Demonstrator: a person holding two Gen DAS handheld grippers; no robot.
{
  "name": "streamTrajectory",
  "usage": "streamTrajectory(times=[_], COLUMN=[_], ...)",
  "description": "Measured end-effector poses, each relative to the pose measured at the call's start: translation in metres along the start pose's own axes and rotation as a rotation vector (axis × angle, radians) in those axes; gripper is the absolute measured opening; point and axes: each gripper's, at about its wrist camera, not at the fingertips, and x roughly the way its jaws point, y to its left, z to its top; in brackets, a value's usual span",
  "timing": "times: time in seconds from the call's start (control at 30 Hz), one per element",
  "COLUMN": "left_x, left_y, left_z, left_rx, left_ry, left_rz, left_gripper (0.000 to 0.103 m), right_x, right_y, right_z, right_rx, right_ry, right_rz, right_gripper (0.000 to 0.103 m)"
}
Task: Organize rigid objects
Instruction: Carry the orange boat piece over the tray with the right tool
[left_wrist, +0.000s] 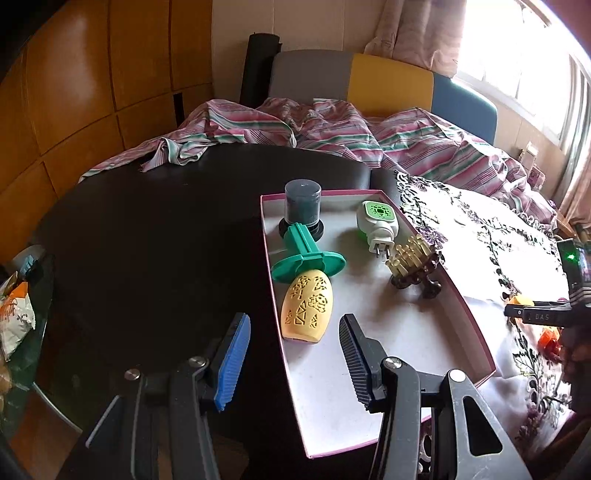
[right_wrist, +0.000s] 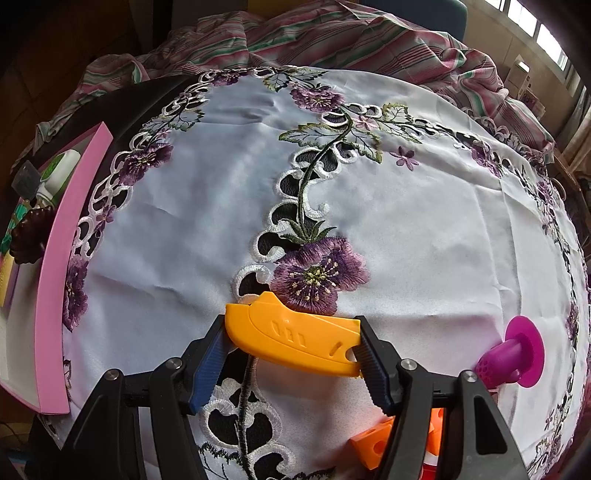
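In the left wrist view a pink-rimmed shallow box (left_wrist: 469, 306) holds a yellow-and-green pineapple-shaped toy (left_wrist: 308, 295), a dark jar (left_wrist: 303, 208), a white-and-green plug-in device (left_wrist: 376, 221) and a small brown stand with pale pegs (left_wrist: 412, 264). My left gripper (left_wrist: 293, 356) is open and empty, just in front of the pineapple toy. In the right wrist view my right gripper (right_wrist: 290, 354) is shut on a flat orange plastic piece (right_wrist: 291, 341) above the embroidered cloth. The box edge (right_wrist: 55, 295) shows at the left.
A white cloth with purple embroidered flowers (right_wrist: 332, 184) covers the right part of the dark table (left_wrist: 147, 240). A magenta plastic piece (right_wrist: 517, 356) and orange blocks (right_wrist: 380, 439) lie on it. Striped bedding (left_wrist: 332, 129) lies behind. A bag (left_wrist: 14, 317) sits at the left.
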Motion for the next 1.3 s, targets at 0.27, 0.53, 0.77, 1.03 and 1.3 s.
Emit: streamTrajectory(times=[0.27, 0.53, 0.77, 1.03, 1.3], left_x=[-0.005, -0.008, -0.008, -0.007, -0.004], left_y=[0.010, 0.016, 0.019, 0.026, 0.035], left_z=[-0.001, -0.001, -0.002, -0.002, -0.005], left_rx=[-0.018, -0.032, -0.038, -0.053, -0.069], left_ry=[-0.003, -0.006, -0.001, 0.000, 0.011], left_rz=[0.005, 0.005, 0.003, 0.007, 0.013], left_gripper=[0.051, 0.051, 0.051, 0.051, 0.051], right_x=[0.001, -0.015, -0.055, -0.105, -0.109], right_y=[0.003, 0.029, 0.080, 0.169, 0.229], right_z=[0.003, 0.013, 0.020, 0.033, 0.036], right_rx=[-0.009, -0.052, -0.126, -0.318, -0.430], right_ry=[0.003, -0.015, -0.123, -0.256, -0.262], right_rz=[-0.005, -0.002, 0.113, 0.295, 0.351], right_gripper=[0.066, 0.066, 0.066, 0.066, 0.066])
